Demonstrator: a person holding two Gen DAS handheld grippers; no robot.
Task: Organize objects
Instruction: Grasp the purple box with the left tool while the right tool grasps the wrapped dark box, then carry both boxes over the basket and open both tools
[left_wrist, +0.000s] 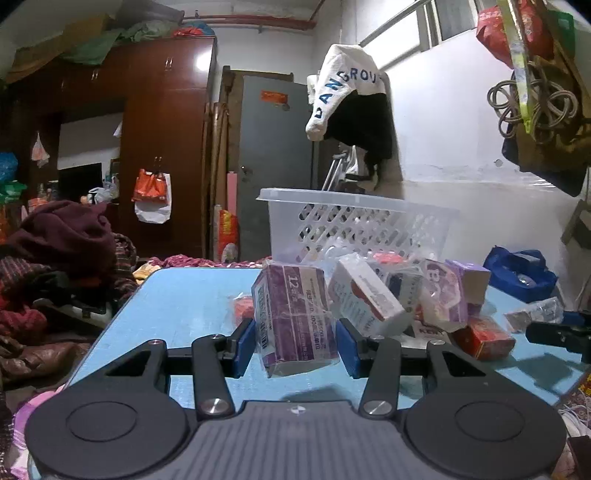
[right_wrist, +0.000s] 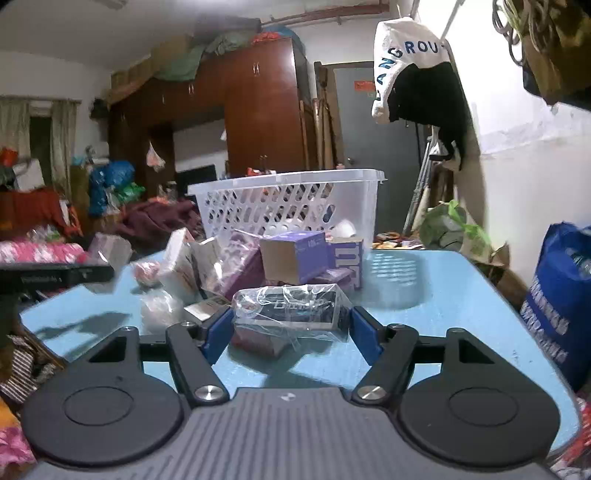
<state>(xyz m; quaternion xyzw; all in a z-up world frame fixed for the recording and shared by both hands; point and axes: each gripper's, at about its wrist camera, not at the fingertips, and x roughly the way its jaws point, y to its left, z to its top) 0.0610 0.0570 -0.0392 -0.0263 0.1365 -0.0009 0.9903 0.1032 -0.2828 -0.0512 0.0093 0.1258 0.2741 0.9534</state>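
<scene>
Left wrist view: the left gripper (left_wrist: 295, 341) has its blue pads against both sides of a purple carton in clear wrap (left_wrist: 293, 317), which looks lifted off the blue table (left_wrist: 184, 302), tilted, on the near side of the white slotted basket (left_wrist: 354, 225). Beside it, nearer the basket, lies the heap of remaining boxes, a white-and-red carton (left_wrist: 365, 299) foremost.

Right wrist view: the right gripper (right_wrist: 291, 328) straddles a dark plastic-wrapped packet (right_wrist: 291, 306) well short of the basket (right_wrist: 291, 199). Its pads sit at the wrapping's edges; whether they grip it firmly I cannot tell.

Judgement: the step in hand is picking items for the basket. Next, each load must clear the rim before release.

Only the right view shows a lilac box (right_wrist: 295, 254) on the heap and bare table beside the basket; only the left shows the red box (left_wrist: 484, 338).
</scene>
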